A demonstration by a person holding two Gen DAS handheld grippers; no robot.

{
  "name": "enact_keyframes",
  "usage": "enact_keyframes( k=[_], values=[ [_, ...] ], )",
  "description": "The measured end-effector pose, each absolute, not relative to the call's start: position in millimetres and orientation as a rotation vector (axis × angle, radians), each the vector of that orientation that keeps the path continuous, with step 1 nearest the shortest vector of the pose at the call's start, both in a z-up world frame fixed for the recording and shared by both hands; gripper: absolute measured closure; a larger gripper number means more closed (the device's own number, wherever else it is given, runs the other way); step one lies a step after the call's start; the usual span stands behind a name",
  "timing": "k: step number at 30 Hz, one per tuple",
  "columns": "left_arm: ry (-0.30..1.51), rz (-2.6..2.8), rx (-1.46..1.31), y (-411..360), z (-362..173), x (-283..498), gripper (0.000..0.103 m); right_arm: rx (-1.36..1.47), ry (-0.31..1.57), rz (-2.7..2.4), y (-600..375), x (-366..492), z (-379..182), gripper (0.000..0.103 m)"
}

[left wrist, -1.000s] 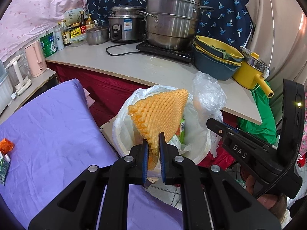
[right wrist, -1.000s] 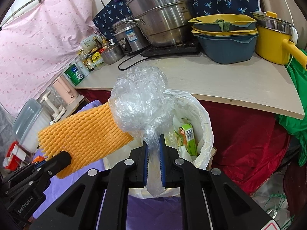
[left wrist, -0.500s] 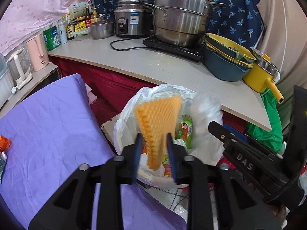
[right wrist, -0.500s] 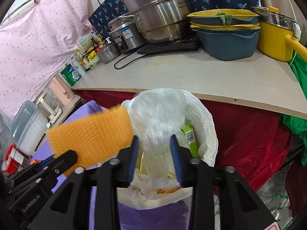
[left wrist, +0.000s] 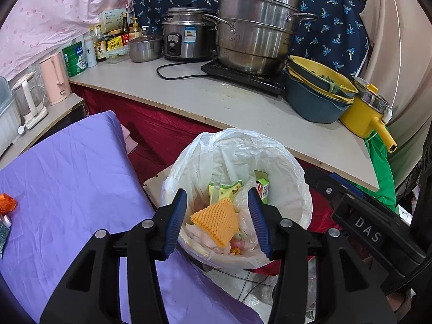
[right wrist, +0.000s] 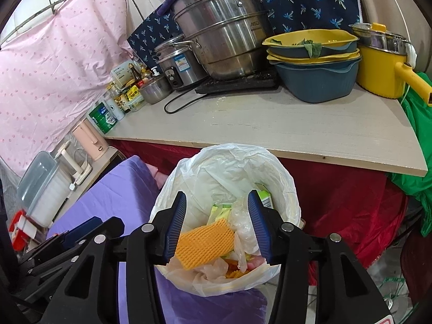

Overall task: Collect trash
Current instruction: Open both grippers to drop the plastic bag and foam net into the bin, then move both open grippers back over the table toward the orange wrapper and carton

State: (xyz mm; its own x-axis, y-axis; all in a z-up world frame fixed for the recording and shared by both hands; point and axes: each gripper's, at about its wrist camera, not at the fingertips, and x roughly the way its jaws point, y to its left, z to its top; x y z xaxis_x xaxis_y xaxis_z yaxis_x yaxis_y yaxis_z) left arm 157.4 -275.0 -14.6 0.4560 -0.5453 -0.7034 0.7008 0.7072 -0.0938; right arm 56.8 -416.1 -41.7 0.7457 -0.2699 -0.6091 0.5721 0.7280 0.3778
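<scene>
A trash bin lined with a white plastic bag (left wrist: 283, 162) (right wrist: 270, 162) stands below the counter. Inside lie an orange foam net (left wrist: 216, 221) (right wrist: 205, 243), a crumpled clear plastic bag (left wrist: 244, 202) (right wrist: 243, 226) and green cartons (left wrist: 224, 189). My left gripper (left wrist: 218, 224) is open and empty above the bin. My right gripper (right wrist: 217, 226) is open and empty above the bin too, and its body shows in the left wrist view (left wrist: 364, 229). An orange wrapper (left wrist: 6, 202) lies on the purple cloth at far left.
A purple-covered table (left wrist: 67, 189) (right wrist: 121, 189) lies left of the bin. The counter (left wrist: 243, 108) (right wrist: 270, 127) behind holds a steel steamer pot (left wrist: 256, 32), rice cooker (left wrist: 186, 37), stacked basins (left wrist: 316, 100), a yellow pot (left wrist: 364, 116) and bottles. A green cloth (left wrist: 378, 167) hangs at right.
Both grippers opened. The orange foam net dropped from the left gripper and the clear plastic bag from the right; both now lie in the bin.
</scene>
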Motion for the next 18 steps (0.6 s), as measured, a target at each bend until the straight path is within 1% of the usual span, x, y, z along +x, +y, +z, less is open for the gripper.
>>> enact_keyframes(
  k=[9,18],
  values=[
    [0.764,-0.77,0.204,-260.9,-3.4,154.6,0.058,0.571,0.533,-0.478,-400.8,54.8,-24.9,0.053],
    [0.744,-0.708,0.164,-218.7,7.7,162.8,0.055,0.526,0.521,-0.414,-362.8,70.8,-5.7,0.051]
  ],
)
